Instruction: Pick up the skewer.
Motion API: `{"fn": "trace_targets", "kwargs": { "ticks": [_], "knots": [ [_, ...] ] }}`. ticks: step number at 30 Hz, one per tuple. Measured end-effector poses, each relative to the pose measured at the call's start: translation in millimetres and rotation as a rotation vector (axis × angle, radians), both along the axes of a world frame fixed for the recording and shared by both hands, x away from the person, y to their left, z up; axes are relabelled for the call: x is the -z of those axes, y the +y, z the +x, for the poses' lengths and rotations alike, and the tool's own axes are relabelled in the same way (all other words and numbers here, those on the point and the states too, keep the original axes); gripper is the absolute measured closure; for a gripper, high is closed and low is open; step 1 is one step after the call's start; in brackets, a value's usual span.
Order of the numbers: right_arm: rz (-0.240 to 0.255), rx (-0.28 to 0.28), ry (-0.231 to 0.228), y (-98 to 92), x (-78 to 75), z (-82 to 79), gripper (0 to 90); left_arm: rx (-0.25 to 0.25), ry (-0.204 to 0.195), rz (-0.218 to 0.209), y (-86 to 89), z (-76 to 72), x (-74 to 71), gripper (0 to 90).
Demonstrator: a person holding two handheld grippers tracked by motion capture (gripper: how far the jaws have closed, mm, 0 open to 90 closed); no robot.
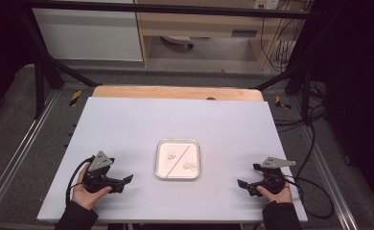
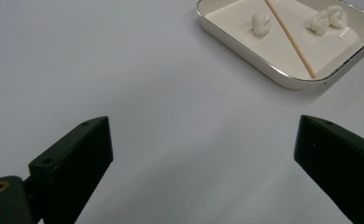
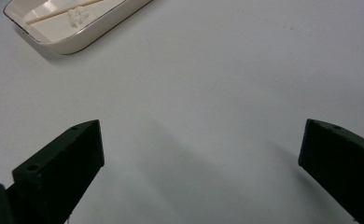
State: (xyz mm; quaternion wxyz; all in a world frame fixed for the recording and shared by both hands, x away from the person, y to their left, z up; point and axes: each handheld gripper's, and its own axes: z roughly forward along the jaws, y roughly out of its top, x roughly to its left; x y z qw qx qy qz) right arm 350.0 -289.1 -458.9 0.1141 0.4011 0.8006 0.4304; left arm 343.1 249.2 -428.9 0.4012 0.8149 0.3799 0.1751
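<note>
Tray [image 1: 177, 176] sits mid-bench [image 1: 127, 124], holding a thin stick [image 2: 290, 38] laid diagonally and white lumps [image 2: 261, 24] either side of it. Left tool [image 1: 123, 181] and right tool [image 1: 245, 185] rest on the bench well apart from the tray, one each side, jaws spread wide, gripping nothing.

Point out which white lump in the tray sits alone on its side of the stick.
The small lump on the left gripper's side of the stick; the other lumps lie together across it.
</note>
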Motion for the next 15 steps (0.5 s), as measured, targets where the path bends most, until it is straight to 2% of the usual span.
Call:
{"fn": "trace_targets", "kwargs": {
  "ticks": [15],
  "knots": [
    [-0.003,-0.001,0.0,0.9,0.8,0.0,0.6,0.018,0.004,0.025,-28.3,2.7,-13.3,4.4]
  ]
}}
